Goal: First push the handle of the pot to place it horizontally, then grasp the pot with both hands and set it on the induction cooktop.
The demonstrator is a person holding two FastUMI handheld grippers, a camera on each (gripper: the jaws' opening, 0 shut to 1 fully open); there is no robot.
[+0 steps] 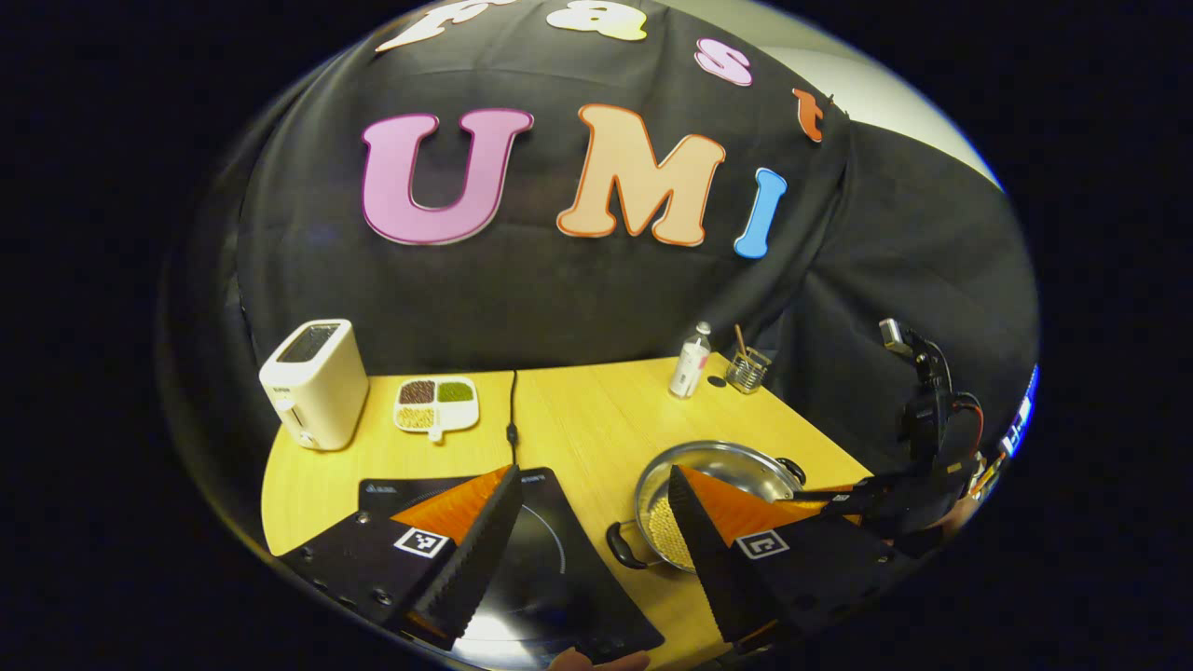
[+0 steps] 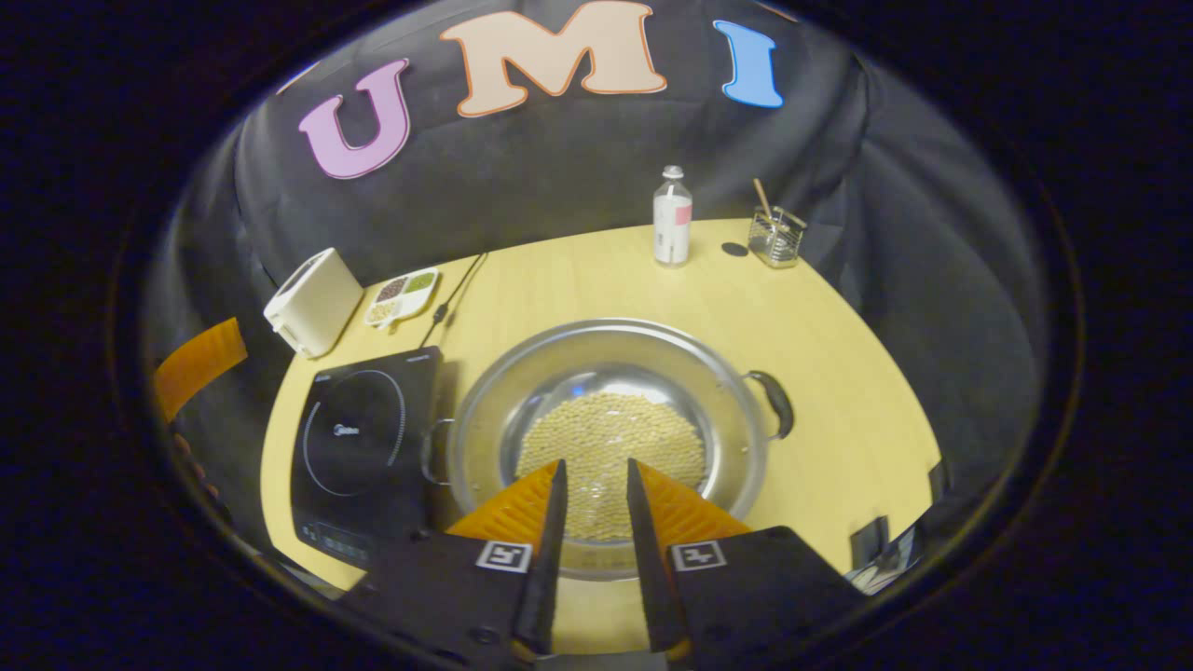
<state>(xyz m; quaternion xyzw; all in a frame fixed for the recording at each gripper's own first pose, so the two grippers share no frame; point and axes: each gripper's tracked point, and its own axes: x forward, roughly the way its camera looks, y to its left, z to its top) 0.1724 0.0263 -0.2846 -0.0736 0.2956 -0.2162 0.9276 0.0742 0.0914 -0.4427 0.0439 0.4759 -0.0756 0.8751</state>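
- Pot (image 2: 606, 438): wide steel pot holding pale beans or grains, sits on the yellow table (image 2: 839, 373), just right of the induction cooktop (image 2: 359, 438) as the right gripper view frames it. Not on the cooktop yet.
- Pot's two loop handles: one (image 2: 772, 403) points right and slightly back, the other (image 2: 431, 452) faces the cooktop. They look roughly level across that view, so the handle-push step seems done or nearly so; a judgement only.
- Right gripper (image 2: 593, 494): hovers over the pot's near rim, fingers a narrow gap apart, nothing between them, no contact seen with the pot.
- Left gripper (image 1: 587, 522): fingers spread wide, empty, over the cooktop's edge, with the pot just to its right.
- Left: grasp at both sides, lift, set on cooktop. None of that started.
- Further out: toaster (image 2: 312, 300), divided dish of grains (image 2: 403, 294), cooktop cord (image 2: 457, 294), small bottle (image 2: 671, 217), wire holder (image 2: 775, 235) along the back of the table.
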